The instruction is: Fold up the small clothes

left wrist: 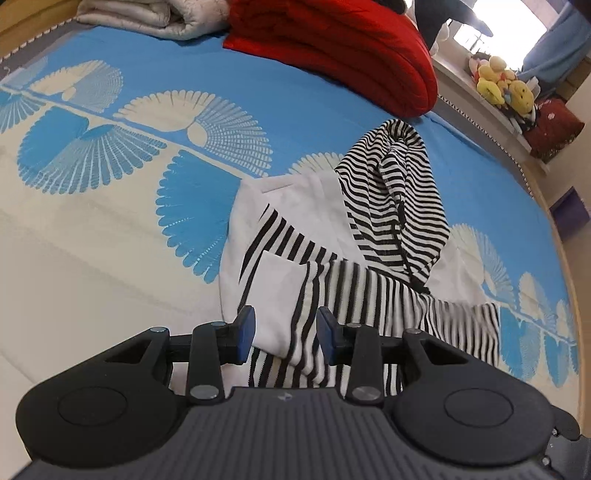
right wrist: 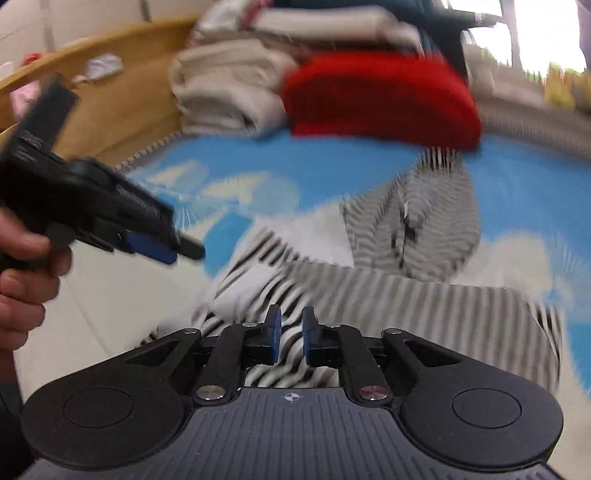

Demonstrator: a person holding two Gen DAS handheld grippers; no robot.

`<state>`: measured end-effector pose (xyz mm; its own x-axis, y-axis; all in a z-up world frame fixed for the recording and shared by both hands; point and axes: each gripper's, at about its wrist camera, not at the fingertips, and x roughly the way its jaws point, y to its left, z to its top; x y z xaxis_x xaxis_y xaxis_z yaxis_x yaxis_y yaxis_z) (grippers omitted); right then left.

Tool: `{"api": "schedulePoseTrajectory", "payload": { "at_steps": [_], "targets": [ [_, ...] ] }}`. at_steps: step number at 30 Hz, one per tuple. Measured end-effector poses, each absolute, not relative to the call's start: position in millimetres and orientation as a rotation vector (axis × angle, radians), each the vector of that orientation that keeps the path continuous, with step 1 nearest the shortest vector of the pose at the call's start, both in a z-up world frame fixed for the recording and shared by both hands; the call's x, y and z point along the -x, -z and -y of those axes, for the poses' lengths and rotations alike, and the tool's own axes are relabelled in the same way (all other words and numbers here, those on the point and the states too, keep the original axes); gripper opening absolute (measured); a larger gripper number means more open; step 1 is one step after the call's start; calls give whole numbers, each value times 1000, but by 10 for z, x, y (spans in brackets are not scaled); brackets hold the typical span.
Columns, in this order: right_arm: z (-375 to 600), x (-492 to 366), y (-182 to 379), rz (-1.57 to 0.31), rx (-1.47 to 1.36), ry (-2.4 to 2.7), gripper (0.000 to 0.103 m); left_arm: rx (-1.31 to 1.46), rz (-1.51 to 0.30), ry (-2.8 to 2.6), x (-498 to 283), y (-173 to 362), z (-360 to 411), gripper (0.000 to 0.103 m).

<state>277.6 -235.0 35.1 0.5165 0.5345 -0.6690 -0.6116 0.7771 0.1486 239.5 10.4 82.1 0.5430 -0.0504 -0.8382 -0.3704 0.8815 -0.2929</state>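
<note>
Blue and cream fan-patterned bedding point(left wrist: 110, 229) covers the bed, and both claws hang over it. Released, the left claw point(left wrist: 286, 336) has its blue pads point(left wrist: 246, 334) well apart, with nothing pinched between them; in the right wrist view it point(right wrist: 162, 247) shows at the left, held by a hand point(right wrist: 26, 280). Just beyond and below its fingers lies the striped hooded garment point(left wrist: 332, 280), black-and-white with white panels, spread on the bedding; a white pocket patch sits just ahead of the left pad, and the striped hood point(left wrist: 391, 199) stretches away from the claw toward the far right. The right claw point(right wrist: 291, 338) has its pads standing only a narrow gap apart, with no cloth caught between them; the striped garment point(right wrist: 406, 299) lies beneath and ahead of it, smeared by motion blur. Farther off, beyond the hood, a folded red blanket point(left wrist: 343, 48) rests on the bed, with a folded pale quilt point(left wrist: 147, 18) to its left. Past the bed's far right edge, yellow plush toys point(left wrist: 502, 85) sit on a ledge.
</note>
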Motion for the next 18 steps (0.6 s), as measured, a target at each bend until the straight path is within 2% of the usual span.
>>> {"api": "schedulePoseTrajectory", "payload": {
  "at_steps": [1,4,6,9,10,11,13,16,18],
  "targets": [
    [2374,-2797,-403,-778,88,-657,16,492,-991,-195,-2394,-810,-126,40],
    [2450,-2863,-717,-797,40,-524,32,564,-1004,-192,-2392,-754,-215,40],
    [2555,-2895,-958,-791,-6,-436,35,589,-1010,-209,-2387,-714,-279,39],
    [2846,-2808,-1080,-735,-130,-390,47,614,-1017,-246,-2364,-642,-370,38],
    [2929,-2769,-1042,-715,-163,-380,49,620,-1022,-254,-2367,-611,-401,37],
    [3008,-2746,-957,-710,-179,-352,49,629,-1027,-257,-2363,-579,-415,32],
    [3063,-2873,-722,-841,-159,-212,49,650,-1042,-248,-2371,-507,-420,27],
    [3281,-3078,-514,-939,-333,-145,49,698,-1062,-225,-2404,-379,-346,26],
    [3325,-3161,-431,-953,-335,-130,48,732,-1087,-210,-2454,-263,-268,26]
  ]
}}
